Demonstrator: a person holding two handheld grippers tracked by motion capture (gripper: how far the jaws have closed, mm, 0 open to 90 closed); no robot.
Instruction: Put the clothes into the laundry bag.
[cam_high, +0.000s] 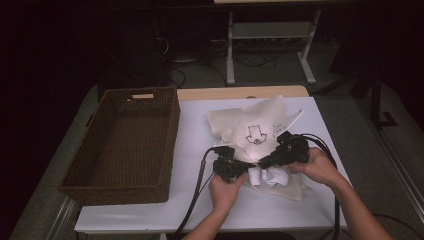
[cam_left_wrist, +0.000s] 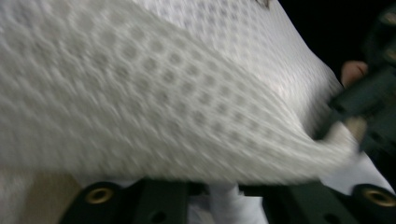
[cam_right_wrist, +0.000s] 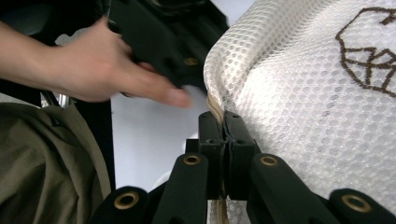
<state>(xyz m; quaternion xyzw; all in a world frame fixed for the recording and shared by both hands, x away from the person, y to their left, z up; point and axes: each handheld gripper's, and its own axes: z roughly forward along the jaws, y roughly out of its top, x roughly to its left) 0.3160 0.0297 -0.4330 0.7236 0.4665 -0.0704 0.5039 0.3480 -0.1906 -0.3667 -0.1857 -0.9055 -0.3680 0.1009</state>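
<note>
1. A white mesh bag (cam_high: 252, 131) with a dark line drawing on it sits right of centre in the high view, its lower part bunched between the two grippers.
2. The right gripper (cam_right_wrist: 225, 122) has its jaws pressed together on the bag's tan-edged hem – the right gripper view shows the pads pinching it at the frame's middle.
3. The left gripper (cam_high: 235, 167), lower centre of the high view, is against the bag; its own view is blurred, with mesh (cam_left_wrist: 163, 93) draped across and white cloth low between the jaw bases, so whether the jaws grip I cannot tell.
4. The bag rests on a white sheet (cam_high: 195, 125) covering a table (cam_high: 220, 93) with a pale wooden edge along the far side.
5. A dark brown wicker basket (cam_high: 170, 150) stands at the left of the sheet, well apart from the bag.
6. Beyond – the top of the high view – the room is dim, with a grey floor (cam_high: 330, 100), loose cables and the white legs of another table (cam_high: 231, 55).
</note>
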